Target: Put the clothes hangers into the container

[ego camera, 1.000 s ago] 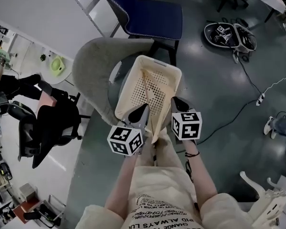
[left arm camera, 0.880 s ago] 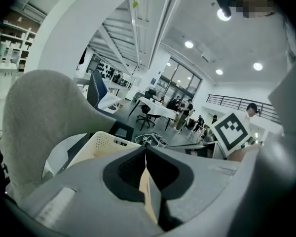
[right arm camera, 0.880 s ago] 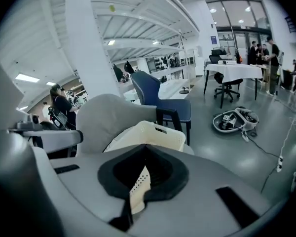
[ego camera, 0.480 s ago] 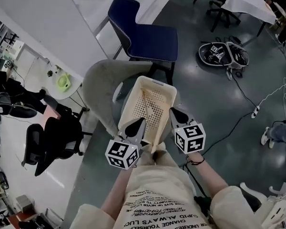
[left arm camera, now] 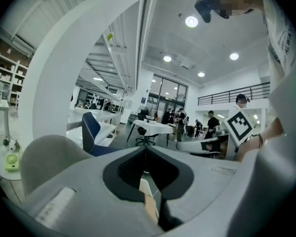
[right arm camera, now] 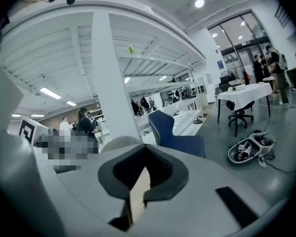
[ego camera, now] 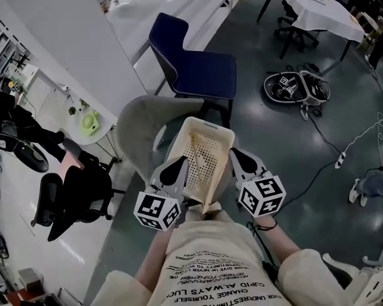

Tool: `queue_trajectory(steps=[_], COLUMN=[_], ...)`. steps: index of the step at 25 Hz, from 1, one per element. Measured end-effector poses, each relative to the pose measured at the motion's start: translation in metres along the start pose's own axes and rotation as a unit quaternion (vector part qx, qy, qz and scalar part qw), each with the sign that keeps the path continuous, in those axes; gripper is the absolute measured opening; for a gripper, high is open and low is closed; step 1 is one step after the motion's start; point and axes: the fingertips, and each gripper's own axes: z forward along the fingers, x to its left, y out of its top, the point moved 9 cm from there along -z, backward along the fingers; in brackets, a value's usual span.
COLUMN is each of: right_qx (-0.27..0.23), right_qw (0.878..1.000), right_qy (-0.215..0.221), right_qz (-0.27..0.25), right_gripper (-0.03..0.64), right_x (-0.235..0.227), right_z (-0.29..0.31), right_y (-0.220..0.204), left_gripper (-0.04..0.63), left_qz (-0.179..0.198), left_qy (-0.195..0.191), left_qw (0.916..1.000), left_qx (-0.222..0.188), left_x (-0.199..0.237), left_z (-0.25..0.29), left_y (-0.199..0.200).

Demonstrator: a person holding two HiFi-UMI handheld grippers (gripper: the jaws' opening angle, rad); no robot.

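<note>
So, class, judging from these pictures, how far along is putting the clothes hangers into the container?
Done: a pale bar, possibly a hanger, seems to lie inside the cream perforated basket. In hand: the left gripper and right gripper each clamp a side rim, holding the basket over the grey chair. Left: no loose hangers show, so I cannot tell what remains.

A: What lies in the container [ego camera: 209, 125]?
B: A pale strip [ego camera: 193, 161] along its floor, too small to name. The near corners are hidden behind the left gripper [ego camera: 176, 168] and the right gripper [ego camera: 239, 160].
A: And in the gripper views?
B: Only a sliver of container wall shows between each pair of jaws.
</note>
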Motion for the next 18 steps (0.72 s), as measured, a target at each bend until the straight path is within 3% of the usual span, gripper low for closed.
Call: queue_trajectory(steps=[10,18], right_qx=[-0.092,-0.110], right_qw=[0.996,0.994], right_qy=[-0.018,-0.019], right_qz=[0.007,-0.006], right_gripper=[0.003,0.003], right_x=[-0.004,-0.007], right_z=[-0.027,-0.033], right_y=[0.039,0.049], left_gripper=[0.023,0.023], left_qz=[0.019,0.035], left_qy=[0.033,0.058], left_qw=[0.9981,0.9961], left_qx=[-0.049,-0.057], left_x=[0.004,0.009], left_z=[-0.014,-0.025], left_y=[0.031,0.040])
